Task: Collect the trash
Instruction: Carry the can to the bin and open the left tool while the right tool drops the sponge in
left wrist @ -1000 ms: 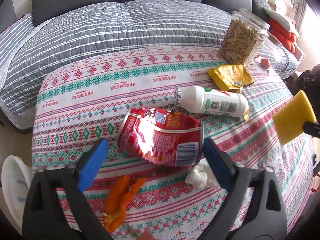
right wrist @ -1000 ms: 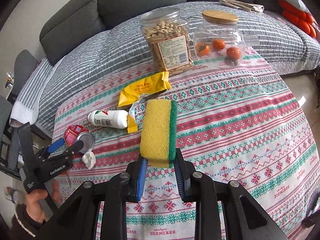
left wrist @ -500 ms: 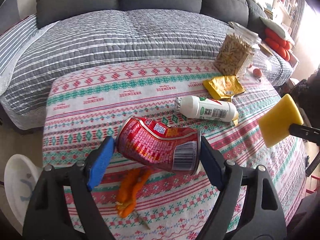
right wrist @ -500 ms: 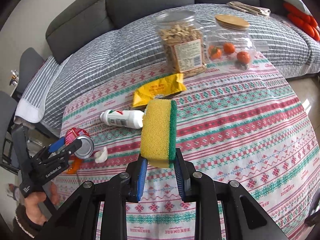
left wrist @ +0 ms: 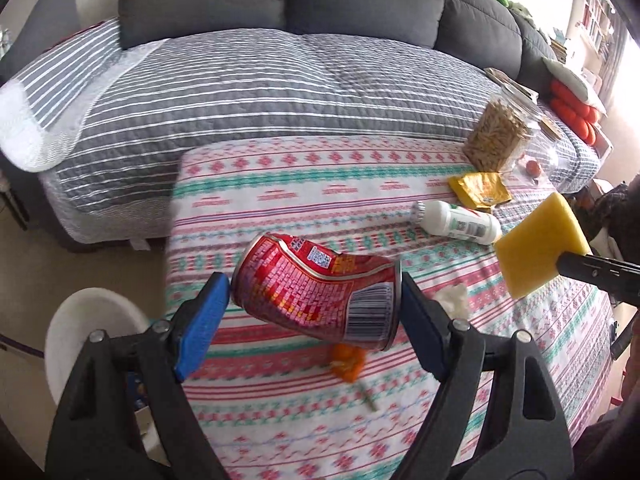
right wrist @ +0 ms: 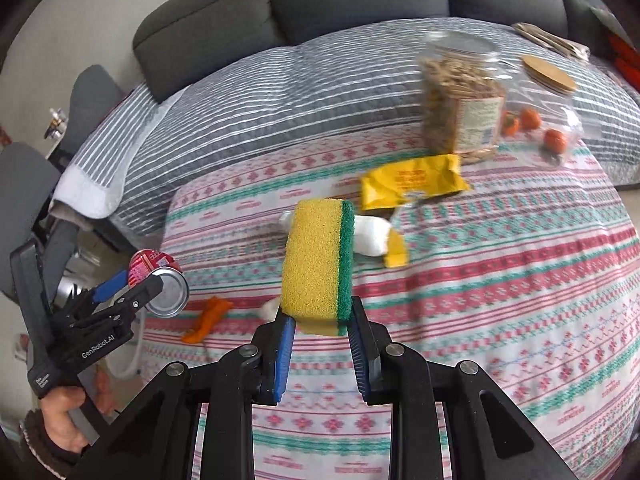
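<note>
A dented red can (left wrist: pixel 316 288) hangs lengthwise between the blue pads of my left gripper (left wrist: pixel 316 308), lifted above the patterned tablecloth (left wrist: pixel 280 412) near its left edge. The right wrist view shows the same can (right wrist: pixel 160 280) at far left, held off the table. My right gripper (right wrist: pixel 320 340) is shut on a yellow sponge with a green scouring side (right wrist: pixel 318 264), raised over the table's middle. On the cloth lie a white bottle (left wrist: pixel 456 222), a yellow wrapper (left wrist: pixel 480 188), a crumpled white tissue (left wrist: pixel 452 300) and orange peel (left wrist: pixel 348 364).
A jar of snacks (right wrist: pixel 460 104) and a clear jar with small orange fruits (right wrist: pixel 548 120) stand at the table's far right. A sofa with a striped grey cover (left wrist: pixel 280 92) runs behind. A white bin (left wrist: pixel 92 336) sits on the floor left of the table.
The left gripper closed on the red can and lifted it off the cloth toward the table's left edge. The right gripper with the sponge drifted left and slightly up.
</note>
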{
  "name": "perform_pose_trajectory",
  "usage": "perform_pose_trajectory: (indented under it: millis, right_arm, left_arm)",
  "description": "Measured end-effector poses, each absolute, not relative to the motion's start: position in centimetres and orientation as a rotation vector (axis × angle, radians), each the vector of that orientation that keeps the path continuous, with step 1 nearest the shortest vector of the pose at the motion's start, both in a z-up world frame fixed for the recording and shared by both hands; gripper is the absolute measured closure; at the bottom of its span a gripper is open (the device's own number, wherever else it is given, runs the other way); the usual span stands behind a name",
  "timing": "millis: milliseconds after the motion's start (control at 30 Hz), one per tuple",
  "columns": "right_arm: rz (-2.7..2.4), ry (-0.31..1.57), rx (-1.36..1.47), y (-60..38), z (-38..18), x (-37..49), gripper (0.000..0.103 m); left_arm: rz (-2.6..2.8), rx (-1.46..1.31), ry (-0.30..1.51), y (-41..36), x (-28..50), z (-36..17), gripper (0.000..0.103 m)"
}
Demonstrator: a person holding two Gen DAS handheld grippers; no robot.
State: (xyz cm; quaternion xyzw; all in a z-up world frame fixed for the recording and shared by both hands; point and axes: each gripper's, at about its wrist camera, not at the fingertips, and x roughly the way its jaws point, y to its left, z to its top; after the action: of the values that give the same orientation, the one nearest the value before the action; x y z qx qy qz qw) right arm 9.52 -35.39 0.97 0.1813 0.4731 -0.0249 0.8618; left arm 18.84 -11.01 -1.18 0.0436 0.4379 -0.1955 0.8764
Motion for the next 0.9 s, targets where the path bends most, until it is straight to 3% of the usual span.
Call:
perform_pose_trajectory:
  millis: [900]
  right_arm:
    - [0.172, 1.039, 0.241, -20.3, -0.7, 12.4, 0.076]
  left_arm:
    - [-0.177, 0.036, 0.946, 5.9, 18.5, -1.8, 0.020]
